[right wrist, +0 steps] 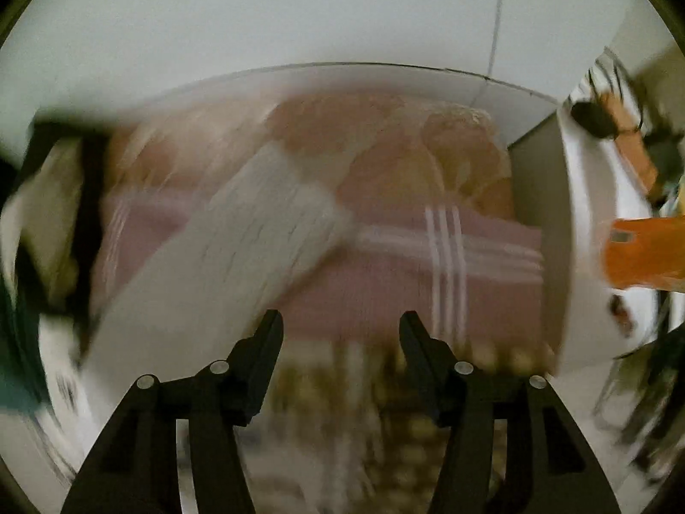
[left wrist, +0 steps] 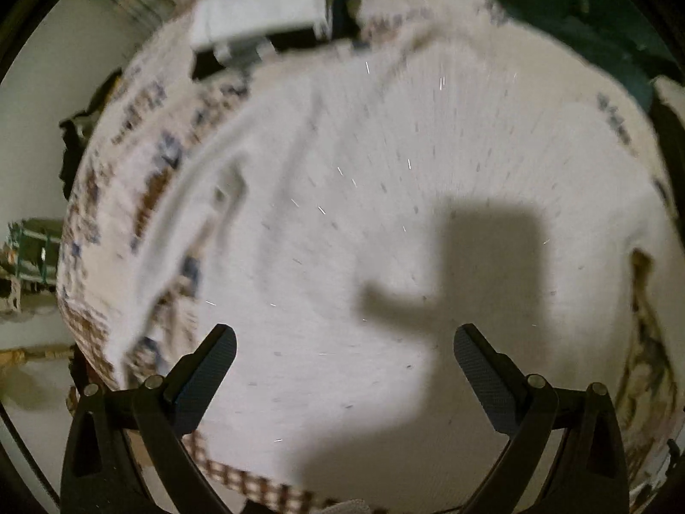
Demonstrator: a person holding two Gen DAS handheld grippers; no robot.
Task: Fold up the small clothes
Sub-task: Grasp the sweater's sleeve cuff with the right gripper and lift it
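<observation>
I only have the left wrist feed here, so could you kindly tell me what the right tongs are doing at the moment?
Observer: The right tongs are open with nothing between their fingers; that view is badly blurred.
Operator: Thank you. What lies ahead of them?
Observer: A pink blanket with white stripes, which your view does not show.
Operator: Is any white cloth in that feed?
Observer: Yes, a white garment runs diagonally to the left of the right tongs, apparently across the blanket.
Operator: Anything else nearby?
Observer: An orange object sits at the right edge; I cannot tell what it is.
</observation>
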